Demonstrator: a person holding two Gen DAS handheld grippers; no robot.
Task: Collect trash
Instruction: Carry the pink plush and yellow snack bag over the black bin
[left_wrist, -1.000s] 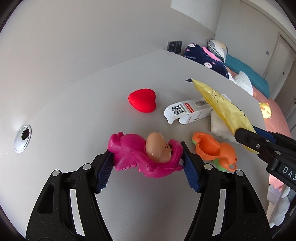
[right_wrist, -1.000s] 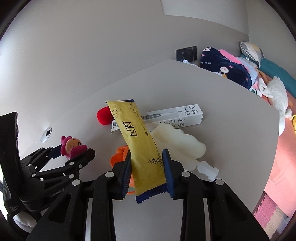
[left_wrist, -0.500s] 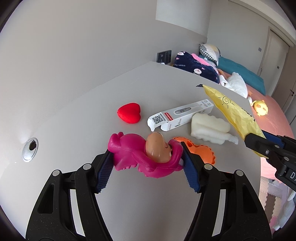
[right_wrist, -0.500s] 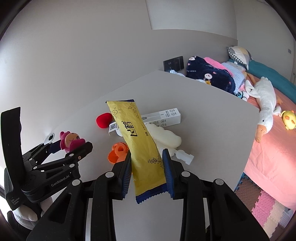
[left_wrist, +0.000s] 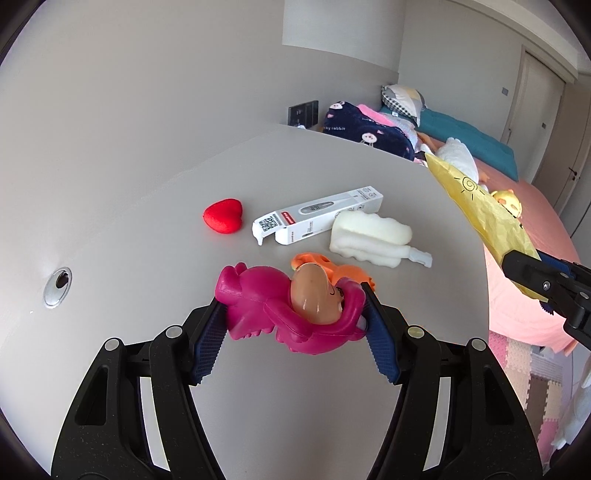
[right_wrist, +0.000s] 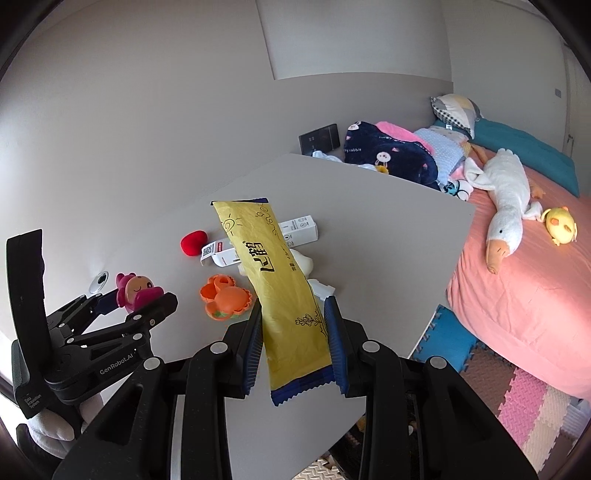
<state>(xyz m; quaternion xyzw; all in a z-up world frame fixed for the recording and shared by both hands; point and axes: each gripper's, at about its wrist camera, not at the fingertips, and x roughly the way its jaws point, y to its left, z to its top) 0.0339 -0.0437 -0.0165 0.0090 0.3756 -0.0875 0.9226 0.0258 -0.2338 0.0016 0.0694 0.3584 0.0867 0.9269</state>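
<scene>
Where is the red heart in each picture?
Left wrist view: the red heart lies on the table, left of centre, just left of the white box.
Right wrist view: the red heart sits left of centre, small, beside the same box.
Shared landmark: that white box.

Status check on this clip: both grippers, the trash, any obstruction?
Left gripper shut on pink plastic doll toy. Right gripper shut on yellow crinkled snack wrapper, lifted off grey table. White carton box remains there; nothing obstructing.
</scene>
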